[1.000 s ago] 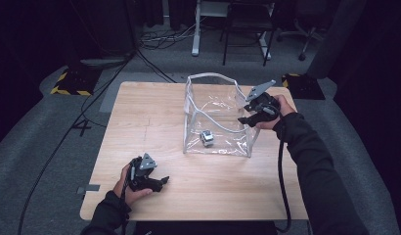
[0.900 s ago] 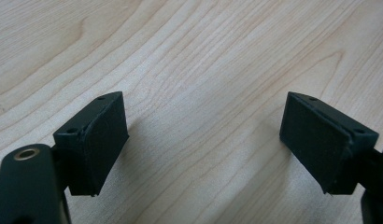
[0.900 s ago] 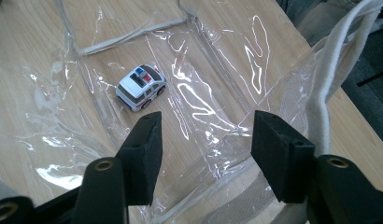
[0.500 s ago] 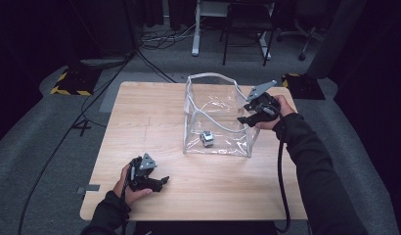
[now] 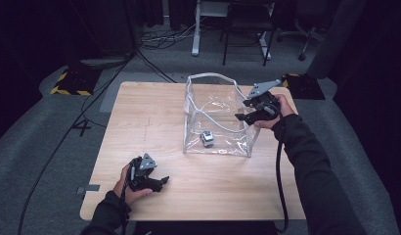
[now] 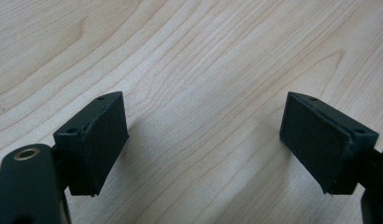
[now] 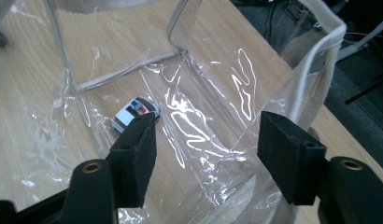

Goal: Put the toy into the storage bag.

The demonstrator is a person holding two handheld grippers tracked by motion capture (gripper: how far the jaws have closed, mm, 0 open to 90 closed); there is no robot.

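I've got the right gripper (image 5: pixel 248 110) up at the right-hand rim of the clear bag (image 5: pixel 223 105), fingers (image 7: pixel 133 158) apart, with the bag's clear side wall running up between them but nothing pinched. The toy car (image 5: pixel 207 138) sits inside on the bag's floor, near the front wall, towards the middle. My read: this is the reach for the bag's edge, either to hold the mouth open or to go in for the car. Next I'd want the fingers either closing on that white-trimmed rim (image 7: pixel 320 56) or dipping lower through the opening; the film is slack and shiny, so it may fold away rather than sit between the pads.

Left gripper (image 5: pixel 157 183) is parked low on the table (image 5: pixel 140 112) at the near left, well apart from the bag, fingers (image 6: pixel 103 135) spread wide over bare wood grain.

From the high view I get the layout: bag upright, mouth open, both hands placed. The right gripper view gives me what that can't: the car's blue and red roof marks, black and white body, and the creases in the film. The left gripper view adds only woodgrain.
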